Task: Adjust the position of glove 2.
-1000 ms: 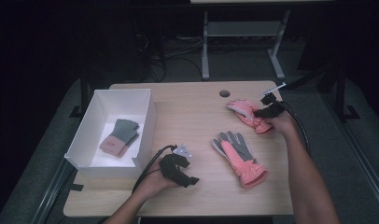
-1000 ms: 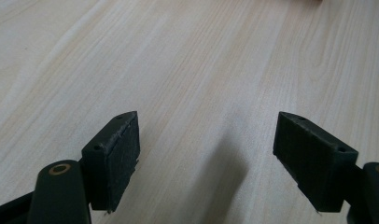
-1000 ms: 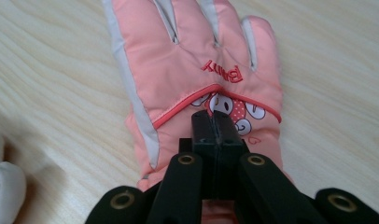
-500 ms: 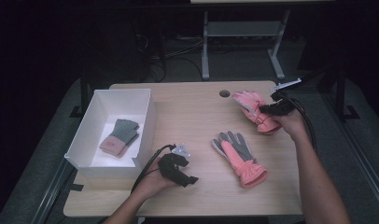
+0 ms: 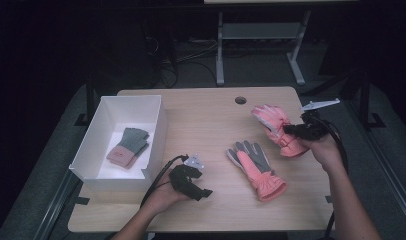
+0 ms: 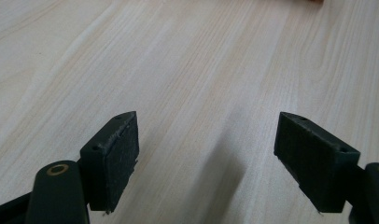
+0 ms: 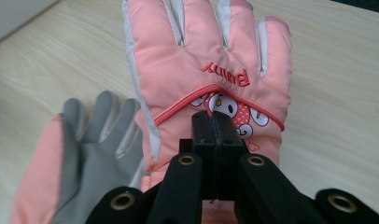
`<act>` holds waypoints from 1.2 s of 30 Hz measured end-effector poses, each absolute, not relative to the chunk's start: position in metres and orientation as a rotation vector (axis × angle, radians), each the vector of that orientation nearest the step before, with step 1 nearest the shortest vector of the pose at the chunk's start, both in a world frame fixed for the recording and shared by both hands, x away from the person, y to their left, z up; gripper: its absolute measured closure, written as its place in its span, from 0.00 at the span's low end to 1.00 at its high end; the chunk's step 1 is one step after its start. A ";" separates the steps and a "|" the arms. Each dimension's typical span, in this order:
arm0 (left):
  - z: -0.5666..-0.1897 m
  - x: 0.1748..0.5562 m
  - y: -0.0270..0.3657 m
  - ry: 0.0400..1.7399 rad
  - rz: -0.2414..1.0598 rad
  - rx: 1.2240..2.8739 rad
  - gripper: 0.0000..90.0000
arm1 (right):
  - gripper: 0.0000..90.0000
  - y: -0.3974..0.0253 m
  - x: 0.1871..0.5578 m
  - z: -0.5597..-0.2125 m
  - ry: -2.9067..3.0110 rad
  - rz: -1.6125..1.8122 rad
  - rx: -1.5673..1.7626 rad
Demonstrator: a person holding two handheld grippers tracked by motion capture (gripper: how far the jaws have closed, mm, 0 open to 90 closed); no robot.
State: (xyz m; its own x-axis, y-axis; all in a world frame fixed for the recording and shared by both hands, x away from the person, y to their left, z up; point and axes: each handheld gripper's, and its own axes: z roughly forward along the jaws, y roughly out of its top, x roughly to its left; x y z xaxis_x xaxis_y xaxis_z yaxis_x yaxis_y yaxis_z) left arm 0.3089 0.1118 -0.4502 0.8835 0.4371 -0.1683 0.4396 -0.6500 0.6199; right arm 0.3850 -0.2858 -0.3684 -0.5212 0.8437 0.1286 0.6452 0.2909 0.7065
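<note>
Pink glove hangs pinched in the right gripper, lifted at centre-right. Its mate lies mid-frame. Left gripper rests agape, w/ nothing between. Prob. next: carry to white box, upper left.

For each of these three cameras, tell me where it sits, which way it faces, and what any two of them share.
High view: above the person's side, looking forward and down on the table, white box, both forearms, left gripper.
Left gripper view: rides the left gripper, facing bare table; jaws wide apart.
Right gripper view: rides the right gripper, jaws closed on the held pink glove.
Shared: held pink glove and grey-palmed glove.
</note>
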 end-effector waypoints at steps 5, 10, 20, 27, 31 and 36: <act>-0.444 0.307 0.107 0.579 -0.030 2.341 0.49 | 1.00 -0.285 0.364 -0.364 2.288 1.063 1.367; -0.436 0.305 0.085 0.502 -0.078 2.292 0.98 | 1.00 -0.284 0.350 -0.364 2.297 1.069 1.359; -0.446 0.299 0.012 0.380 -0.110 2.330 1.00 | 1.00 -0.280 0.342 -0.361 2.308 1.075 1.342; -0.459 0.301 -0.027 0.329 -0.131 2.348 1.00 | 1.00 -0.276 0.343 -0.362 2.340 1.063 1.308; -0.460 0.303 -0.040 0.327 -0.134 2.336 1.00 | 1.00 -0.275 0.343 -0.363 2.354 1.048 1.306; -0.454 0.304 -0.035 0.339 -0.105 2.325 1.00 | 1.00 -0.275 0.343 -0.362 2.377 1.044 1.290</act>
